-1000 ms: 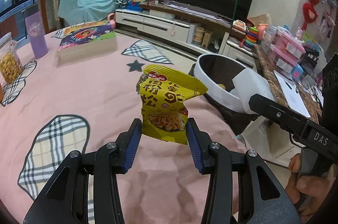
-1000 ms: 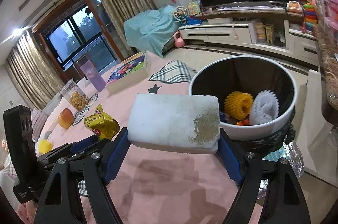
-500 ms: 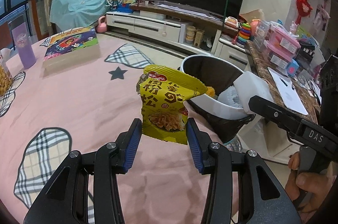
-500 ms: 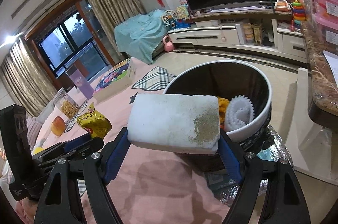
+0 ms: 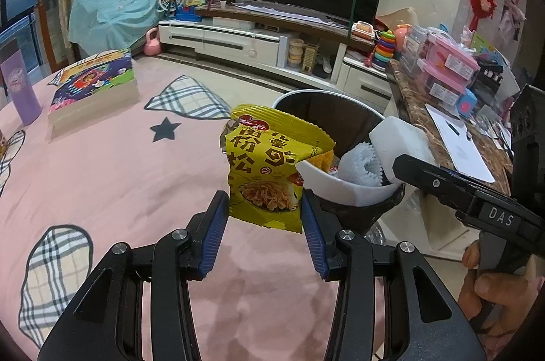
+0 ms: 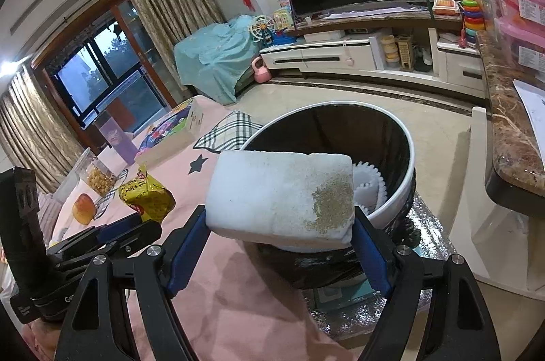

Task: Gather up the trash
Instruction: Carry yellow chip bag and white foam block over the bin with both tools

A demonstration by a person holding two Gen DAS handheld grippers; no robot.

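Note:
My left gripper (image 5: 264, 218) is shut on a yellow snack bag (image 5: 269, 163) and holds it upright above the pink tablecloth, just left of the trash bin (image 5: 337, 187). My right gripper (image 6: 279, 238) is shut on a white foam block (image 6: 279, 194) with a brownish stain, held over the near rim of the bin (image 6: 402, 150). The bin is white-rimmed with a black liner; white and yellow foam fruit nets lie inside. The snack bag (image 6: 146, 197) also shows at left in the right wrist view, and the foam block (image 5: 398, 139) at right in the left wrist view.
A boxed book (image 5: 92, 85) and a purple cup (image 5: 18, 85) stand on the pink table (image 5: 102, 173). A snack jar (image 6: 97, 177) and an orange fruit (image 6: 83, 207) sit further left. A marble counter (image 6: 511, 129) with boxes flanks the bin on the right.
Both grippers have moved forward towards the bin with their loads. The foam block now overlaps the bin's near rim, and the bin looks larger and closer in both views.

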